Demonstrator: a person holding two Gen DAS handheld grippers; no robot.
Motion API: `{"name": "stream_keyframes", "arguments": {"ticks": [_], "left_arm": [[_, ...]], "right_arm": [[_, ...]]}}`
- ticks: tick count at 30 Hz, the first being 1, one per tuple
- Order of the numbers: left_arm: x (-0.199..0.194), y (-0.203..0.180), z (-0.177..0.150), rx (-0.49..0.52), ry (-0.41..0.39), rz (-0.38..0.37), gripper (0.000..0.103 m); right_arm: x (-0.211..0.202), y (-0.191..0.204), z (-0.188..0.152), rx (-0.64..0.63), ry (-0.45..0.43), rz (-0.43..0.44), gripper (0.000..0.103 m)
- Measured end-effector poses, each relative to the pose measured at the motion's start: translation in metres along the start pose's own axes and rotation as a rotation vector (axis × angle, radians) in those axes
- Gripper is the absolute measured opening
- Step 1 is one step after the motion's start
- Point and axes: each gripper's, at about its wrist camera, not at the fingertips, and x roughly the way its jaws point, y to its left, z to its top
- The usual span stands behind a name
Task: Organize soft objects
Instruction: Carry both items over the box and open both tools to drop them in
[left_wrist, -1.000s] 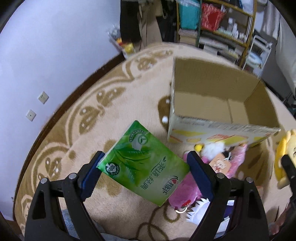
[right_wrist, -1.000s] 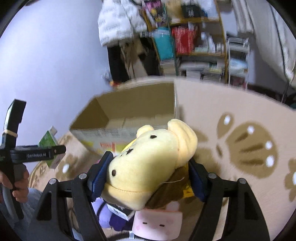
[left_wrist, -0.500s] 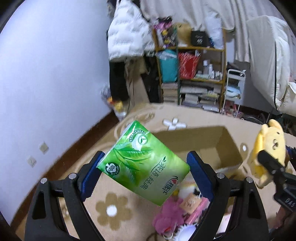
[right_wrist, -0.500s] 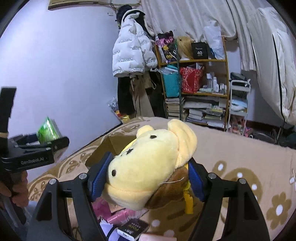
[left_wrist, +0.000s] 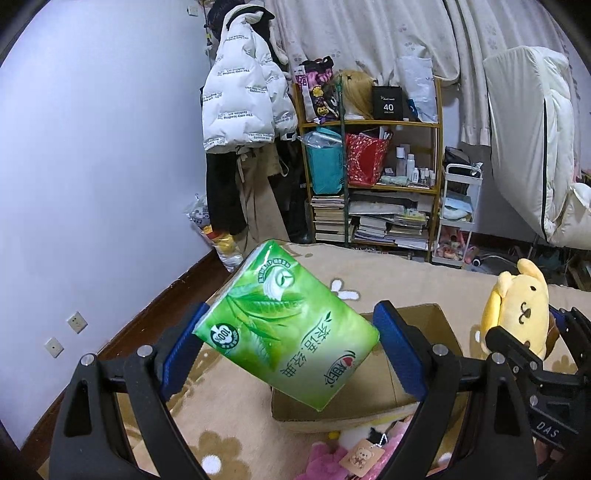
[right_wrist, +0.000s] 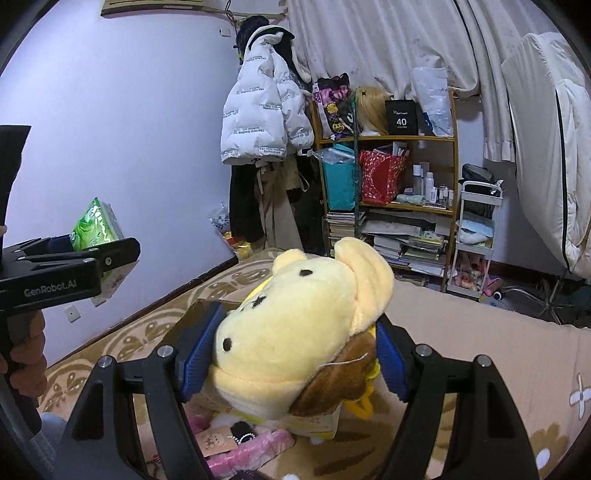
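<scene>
My left gripper (left_wrist: 291, 321) is shut on a green tissue pack (left_wrist: 288, 328), held tilted between the blue pads above the carpet. Behind and below it stands an open cardboard box (left_wrist: 424, 369). My right gripper (right_wrist: 295, 343) is shut on a yellow plush dog (right_wrist: 303, 332), squeezed at the head. In the left wrist view the same plush dog (left_wrist: 521, 314) and right gripper (left_wrist: 535, 332) hang at the right, beside the box. In the right wrist view the left gripper (right_wrist: 74, 254) with the tissue pack (right_wrist: 96, 225) is at the left, in a person's hand (right_wrist: 26, 354).
Pink and white soft toys (left_wrist: 332, 458) lie on the patterned carpet (left_wrist: 229, 417) in front of the box. Against the far wall are a crowded shelf (left_wrist: 373, 177), a hanging white jacket (left_wrist: 243, 92), a white cart (left_wrist: 458, 214) and white bedding (left_wrist: 532, 147).
Both grippers have risen and tipped upward with their loads still held. The box and the toys on the floor have dropped low in both views, and the far wall has come into view.
</scene>
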Motion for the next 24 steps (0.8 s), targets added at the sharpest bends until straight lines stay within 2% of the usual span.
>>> {"name": "stream_keyframes", "arguments": {"ticks": [8,24], "left_arm": [[0.028,-0.001,-0.01,0.003,0.021,-0.02,0.089],[0.089,-0.004,-0.043,0.003,0.149,-0.056,0.089]], "right_arm": [[0.036,-0.003,0.009,-0.033,0.016,0.001,0.08],[0.092,-0.001,-0.025,-0.09,0.124,-0.013,0.08]]}}
